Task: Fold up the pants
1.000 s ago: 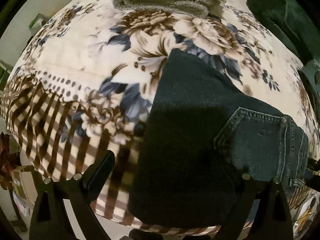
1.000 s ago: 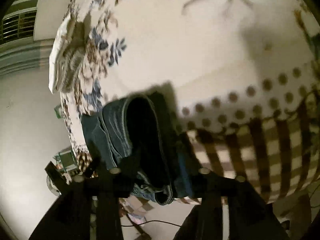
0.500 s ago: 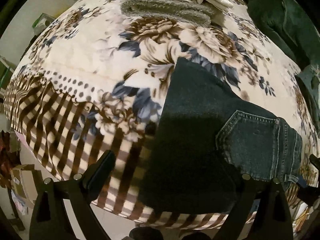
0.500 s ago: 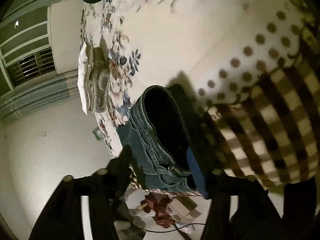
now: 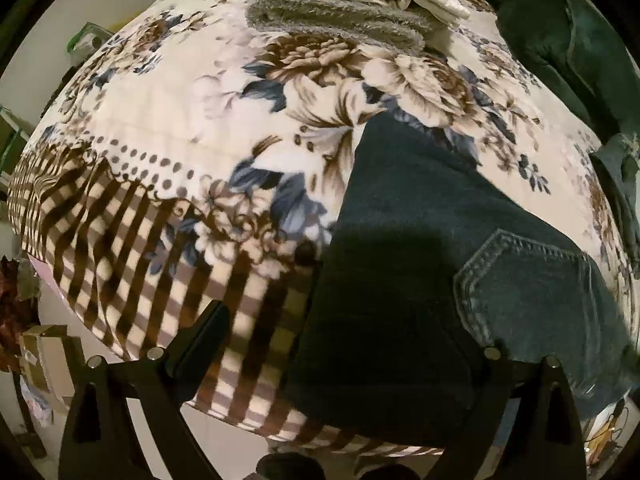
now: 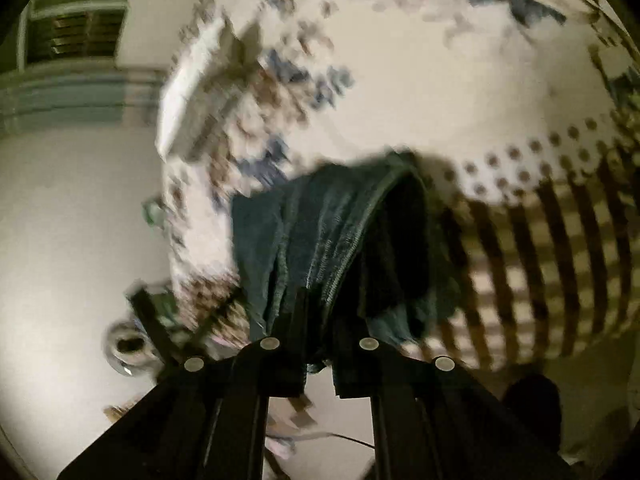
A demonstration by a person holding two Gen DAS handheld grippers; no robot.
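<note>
Dark blue denim pants (image 5: 420, 264) lie folded on a floral blanket, back pocket (image 5: 532, 284) facing up at the right. My left gripper (image 5: 344, 344) is open, its fingers wide apart above the pants' near edge, holding nothing. In the right wrist view, my right gripper (image 6: 320, 320) is shut on the waistband end of the pants (image 6: 332, 240), which bunch up between its fingers. The view is blurred.
The floral and checked blanket (image 5: 180, 128) covers the bed. A stack of folded cream and grey towels (image 5: 344, 12) sits at the far side. Dark green clothes (image 5: 560, 40) lie at the far right. The bed's edge and the floor are just below my grippers.
My right gripper has closed from open onto the waistband end of the pants and swung round. My left gripper has drawn back slightly and stays open.
</note>
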